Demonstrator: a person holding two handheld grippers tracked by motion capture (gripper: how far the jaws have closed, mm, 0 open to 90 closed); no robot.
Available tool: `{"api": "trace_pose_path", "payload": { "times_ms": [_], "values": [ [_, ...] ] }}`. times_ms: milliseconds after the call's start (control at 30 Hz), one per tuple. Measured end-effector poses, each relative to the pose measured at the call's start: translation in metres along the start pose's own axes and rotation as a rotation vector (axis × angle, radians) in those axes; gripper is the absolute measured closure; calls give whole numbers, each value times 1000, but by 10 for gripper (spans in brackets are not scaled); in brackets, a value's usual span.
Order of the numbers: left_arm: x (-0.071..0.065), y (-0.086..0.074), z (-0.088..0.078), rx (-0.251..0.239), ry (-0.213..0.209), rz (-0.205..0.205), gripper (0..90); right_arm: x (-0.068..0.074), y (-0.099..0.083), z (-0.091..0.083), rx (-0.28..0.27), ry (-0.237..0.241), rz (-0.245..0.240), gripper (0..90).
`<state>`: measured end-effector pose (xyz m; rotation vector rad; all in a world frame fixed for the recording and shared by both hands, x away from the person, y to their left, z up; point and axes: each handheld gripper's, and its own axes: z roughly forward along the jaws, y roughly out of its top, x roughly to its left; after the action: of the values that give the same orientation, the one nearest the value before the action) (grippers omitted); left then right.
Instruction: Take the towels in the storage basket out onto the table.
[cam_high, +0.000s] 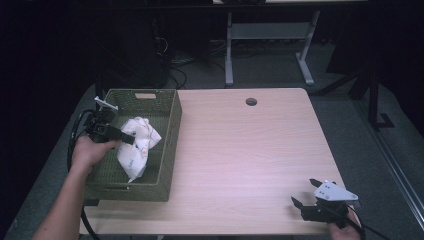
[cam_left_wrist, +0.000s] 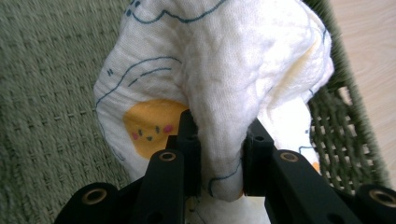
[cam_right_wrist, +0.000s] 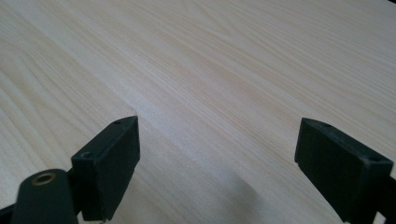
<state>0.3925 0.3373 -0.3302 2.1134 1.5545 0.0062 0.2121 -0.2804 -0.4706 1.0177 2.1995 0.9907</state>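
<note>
Cloth (cam_high: 136, 145) is the thing in play: white, crumpled, printed with thin dark lines and a little yellow smiley blob, sitting inside the green woven basket (cam_high: 170, 135) on the left side of the table (cam_high: 250, 160). Part of it trails down toward the basket's near end.

Left gripper (cam_high: 131, 140) reaches into the basket from its left wall, and its jaws are pinching a fold of the cloth. In the left gripper view you can see the fabric (cam_left_wrist: 210, 84) squeezed right between the two black pads (cam_left_wrist: 191, 154), with the rest bunched up above them and the basket's weave (cam_left_wrist: 51, 93) behind. The hand (cam_high: 90, 152) holding it hovers over the basket's left rim.

Right gripper (cam_high: 306, 192) is way over at the near right corner of the table, well apart from the basket. Its jaws are spread wide with nothing between them, just bare light wood grain (cam_right_wrist: 219, 93) in the right gripper view.
</note>
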Motion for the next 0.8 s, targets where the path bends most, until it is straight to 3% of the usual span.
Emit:
{"api": "trace_pose_path", "payload": {
  "times_ms": [100, 367, 800],
  "values": [
    [0, 1, -8, -20, -11, -2, 735, 0, 0, 0, 0, -2, -2, 137],
    [4, 0, -20, -77, -111, -37, 736, -2, -1, -2, -2, -4, 4, 137],
    [2, 0, -35, -164, -207, -65, 735, -2, -1, -3, -7, -10, 16, 137]
  ]
}}
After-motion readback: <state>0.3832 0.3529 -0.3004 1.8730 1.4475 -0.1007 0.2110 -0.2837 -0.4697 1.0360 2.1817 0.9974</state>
